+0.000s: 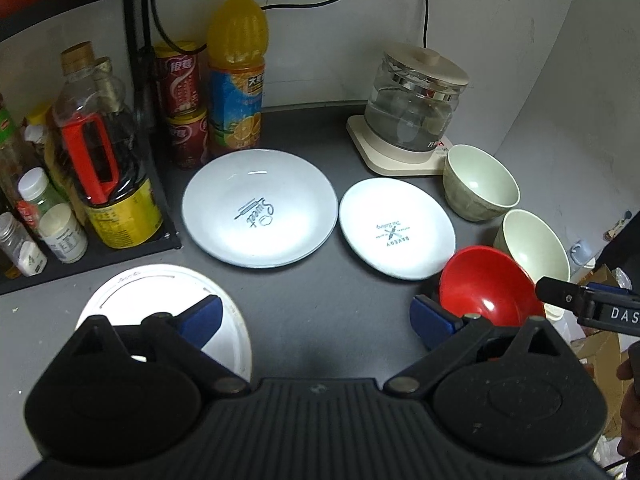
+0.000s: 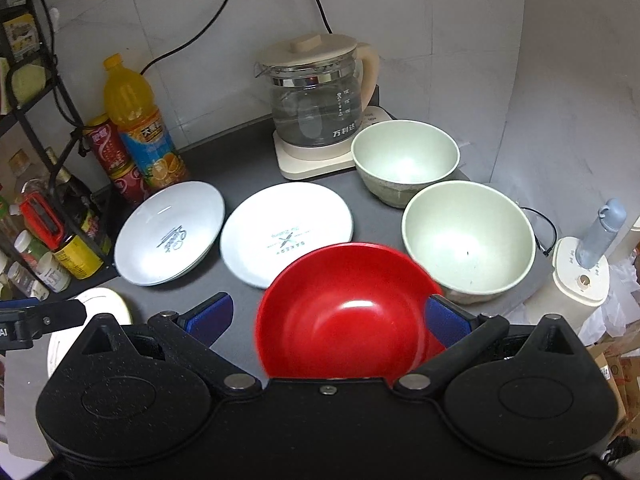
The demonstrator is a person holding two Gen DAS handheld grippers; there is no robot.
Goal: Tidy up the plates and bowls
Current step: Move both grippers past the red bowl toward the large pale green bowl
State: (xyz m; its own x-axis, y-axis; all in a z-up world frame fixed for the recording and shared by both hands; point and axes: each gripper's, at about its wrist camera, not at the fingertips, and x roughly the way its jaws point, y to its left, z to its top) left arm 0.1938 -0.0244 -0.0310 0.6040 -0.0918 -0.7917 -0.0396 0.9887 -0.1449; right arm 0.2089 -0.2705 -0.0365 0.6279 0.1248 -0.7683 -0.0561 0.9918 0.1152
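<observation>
Far left, a black rack point(image 1: 132, 92) is packed with stuff: small seasoning jars point(image 1: 64, 232), and a big dark oil bottle point(image 1: 104, 168) with a red handle. Just right of that, two red cans point(image 1: 180, 80) are stacked against the wall, and a tall orange juice bottle point(image 1: 238, 76) is parked beside them. At the near left a white round plate point(image 1: 160, 292) is seen on the grey countertop point(image 1: 320, 300), partly covered by the left gripper point(image 1: 316, 320), whose blue-padded fingers are spread wide with nothing between them. Moving right, the bigger pale blue plate point(image 1: 260, 208) with the "Sweet" print is laid flat, and the smaller pale blue plate point(image 1: 396, 228) with the "Bakery" print is set just beside it, rims close or touching, hard to tell which. Behind those, a glass kettle point(image 1: 416, 104) with a cream lid is sat on its cream base by the wall. Then the red bowl point(image 2: 344, 312): in the right wrist view it's seen tilted between the fingers of the right gripper point(image 2: 326, 316), up against the right pad point(image 2: 448, 316) while the left finger is well apart from it, so the jaws are wide open and an actual grip can't be confirmed. Whether it rests on the countertop can't be told. Further right, two pale green bowls are stood upright, the far one point(image 2: 406, 156) by the kettle base and the near one point(image 2: 468, 240) just in front of it, near the counter edge.
</observation>
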